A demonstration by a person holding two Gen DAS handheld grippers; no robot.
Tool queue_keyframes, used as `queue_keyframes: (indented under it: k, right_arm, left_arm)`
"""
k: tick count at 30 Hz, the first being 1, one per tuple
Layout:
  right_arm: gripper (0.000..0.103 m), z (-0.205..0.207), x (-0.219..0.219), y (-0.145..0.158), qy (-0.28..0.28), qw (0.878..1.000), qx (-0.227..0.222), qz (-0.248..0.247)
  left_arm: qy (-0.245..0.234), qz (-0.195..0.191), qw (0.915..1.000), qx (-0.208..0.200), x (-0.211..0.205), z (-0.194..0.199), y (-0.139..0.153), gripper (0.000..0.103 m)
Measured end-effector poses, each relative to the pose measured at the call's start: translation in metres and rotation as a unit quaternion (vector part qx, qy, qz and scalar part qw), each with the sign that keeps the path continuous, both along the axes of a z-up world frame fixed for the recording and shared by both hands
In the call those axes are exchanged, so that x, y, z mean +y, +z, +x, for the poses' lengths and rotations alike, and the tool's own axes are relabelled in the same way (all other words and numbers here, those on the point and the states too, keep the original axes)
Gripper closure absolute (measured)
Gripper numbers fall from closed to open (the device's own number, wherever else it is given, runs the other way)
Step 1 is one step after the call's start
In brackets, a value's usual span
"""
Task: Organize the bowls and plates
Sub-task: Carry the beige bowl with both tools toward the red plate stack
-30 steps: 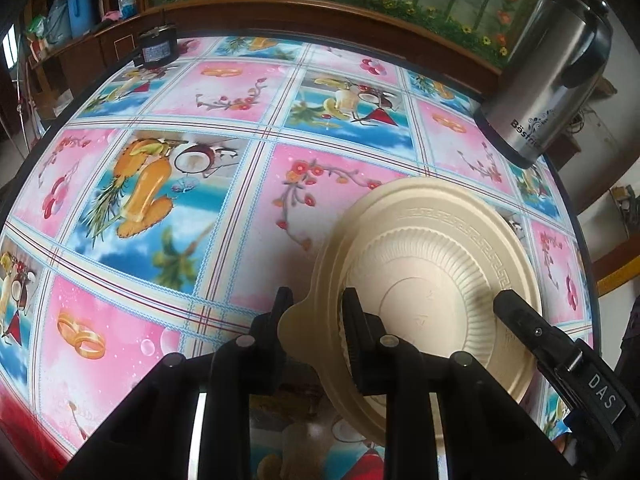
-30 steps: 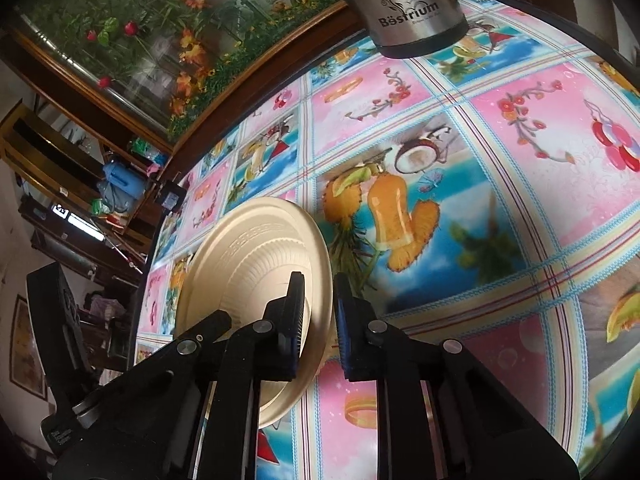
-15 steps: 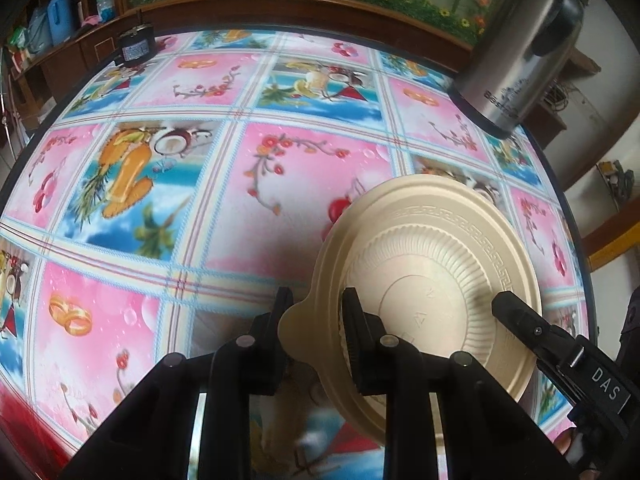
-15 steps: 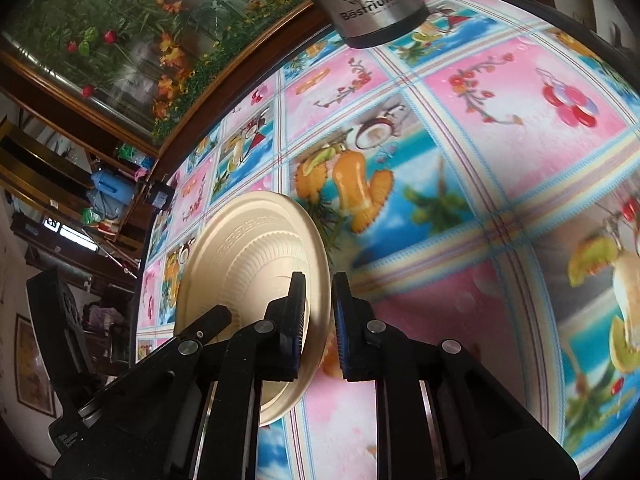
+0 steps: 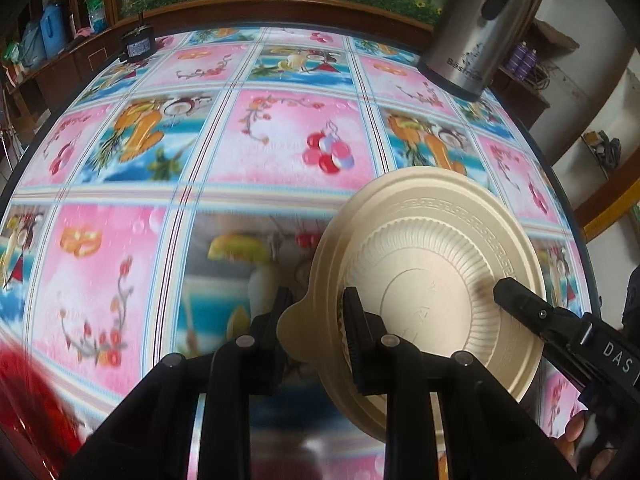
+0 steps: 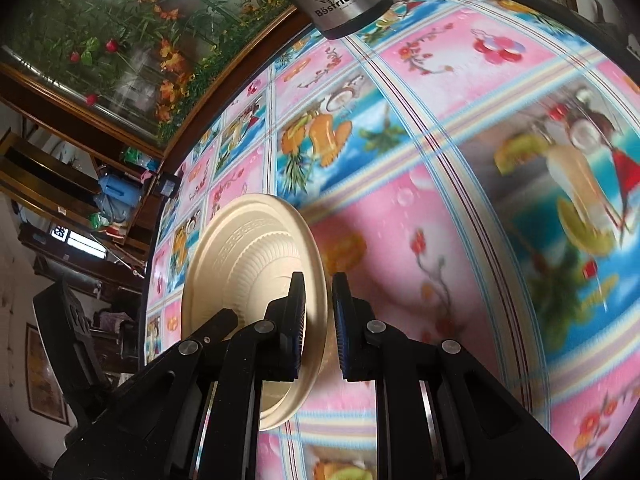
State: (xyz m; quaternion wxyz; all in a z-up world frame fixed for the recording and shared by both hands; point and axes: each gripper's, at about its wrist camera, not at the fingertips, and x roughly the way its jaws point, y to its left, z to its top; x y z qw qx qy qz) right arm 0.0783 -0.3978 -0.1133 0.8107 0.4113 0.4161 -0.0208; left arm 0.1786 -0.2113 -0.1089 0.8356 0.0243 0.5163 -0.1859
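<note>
Gripping a round cream plastic plate (image 5: 440, 248) by opposite rim edges, the left gripper (image 5: 316, 312) and the right gripper (image 6: 319, 316) are both clamped on it. It hangs tilted above the round table with the colourful fruit-print cloth (image 5: 280, 152), well apart from the steel thermos jug (image 5: 472, 28) at the table's far edge.
</note>
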Motion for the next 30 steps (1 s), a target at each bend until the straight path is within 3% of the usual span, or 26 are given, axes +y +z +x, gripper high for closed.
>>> queue_keyframes:
  k: [12, 30]
  right_arm:
    - [0.090, -0.046, 0.018, 0.000, 0.012, 1.000, 0.002, 0.009]
    - [0.090, -0.080, 0.044, 0.003, 0.039, 0.999, 0.004, -0.001]
  left_arm:
    - [-0.014, 0.020, 0.9997, -0.003, 0.015, -0.046, 0.001, 0.077]
    - [-0.018, 0.046, 0.9985, -0.025, 0.038, -0.097, 0.002, 0.076]
